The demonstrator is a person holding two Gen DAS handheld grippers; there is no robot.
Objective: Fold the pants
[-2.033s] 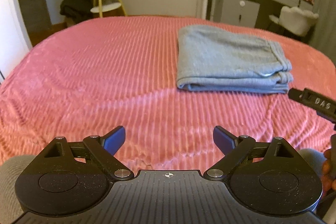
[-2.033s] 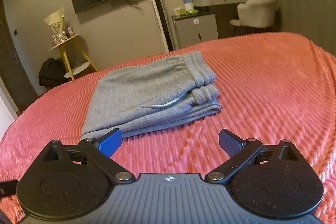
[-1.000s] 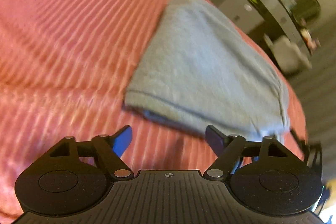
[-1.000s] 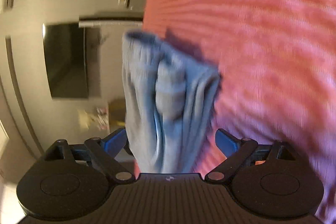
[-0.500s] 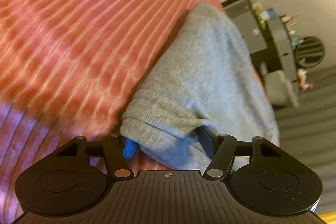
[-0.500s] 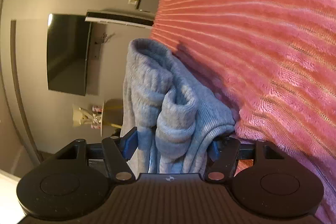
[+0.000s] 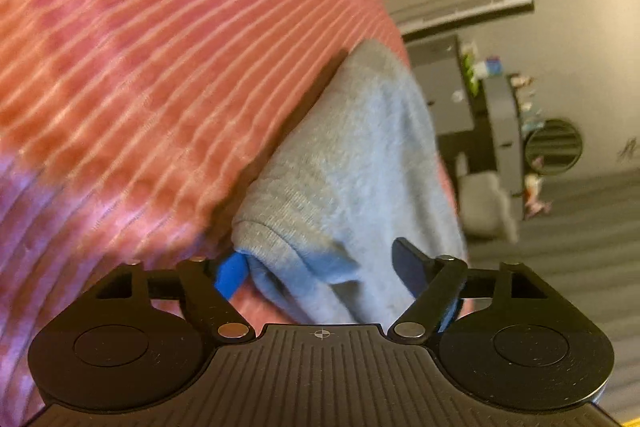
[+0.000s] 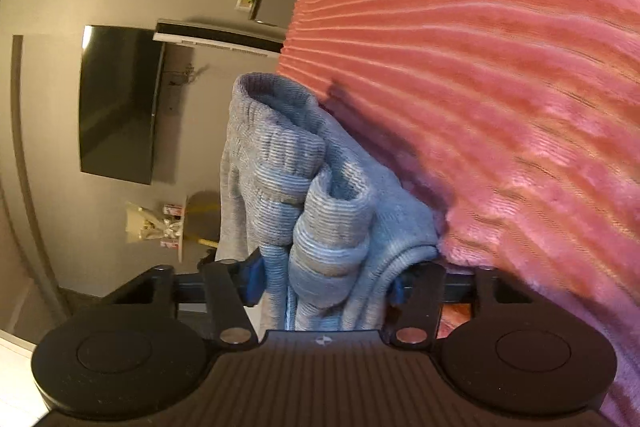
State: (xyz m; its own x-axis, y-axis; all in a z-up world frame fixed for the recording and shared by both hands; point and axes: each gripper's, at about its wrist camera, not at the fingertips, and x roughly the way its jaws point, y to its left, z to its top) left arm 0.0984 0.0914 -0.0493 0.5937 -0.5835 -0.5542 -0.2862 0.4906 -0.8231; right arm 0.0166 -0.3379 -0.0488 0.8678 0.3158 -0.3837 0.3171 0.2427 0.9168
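Both views are rolled hard over now, the pink ribbed bed (image 7: 160,59) tipped on its side where two seconds back it lay level. The folded grey pants (image 7: 360,163), which then sat flat and untouched out ahead, are now lifted partly off the bed. The left tool (image 7: 316,267) has just been opening: its blue finger touches the folded edge, the dark one stands clear, so nothing is clamped. The right tool (image 8: 324,283) has just been closing, and its fingers now press on the ribbed waistband end of the pants (image 8: 312,195), bunched thick between them.
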